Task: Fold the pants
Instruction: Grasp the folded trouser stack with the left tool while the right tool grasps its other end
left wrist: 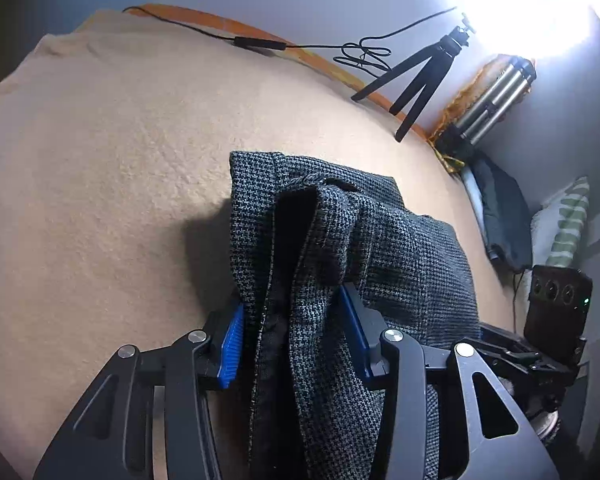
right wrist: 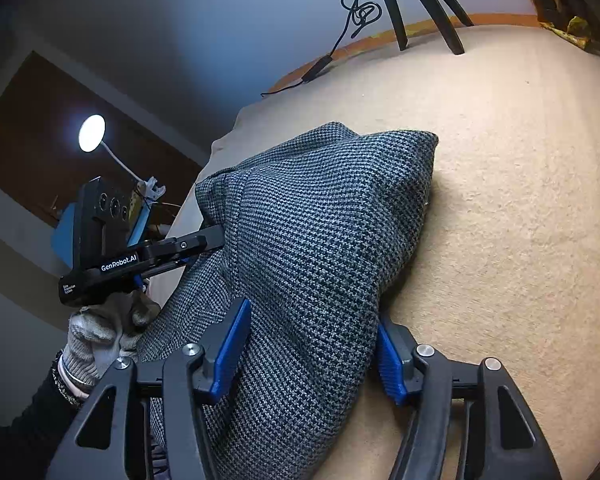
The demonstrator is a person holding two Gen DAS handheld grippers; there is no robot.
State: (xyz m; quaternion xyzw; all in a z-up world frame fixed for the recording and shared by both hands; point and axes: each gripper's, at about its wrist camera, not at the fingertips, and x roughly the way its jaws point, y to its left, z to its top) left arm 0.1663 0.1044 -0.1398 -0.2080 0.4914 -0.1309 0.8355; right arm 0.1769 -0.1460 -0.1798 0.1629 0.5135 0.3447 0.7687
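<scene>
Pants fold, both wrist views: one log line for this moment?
step: mid-fold | left gripper: shut on pants | right gripper: shut on pants | surface: beige blanket

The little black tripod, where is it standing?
In the left wrist view the tripod stands at the far right edge of the tan blanket, against the wall, beside a tangled black cable and beyond the pants.
</scene>
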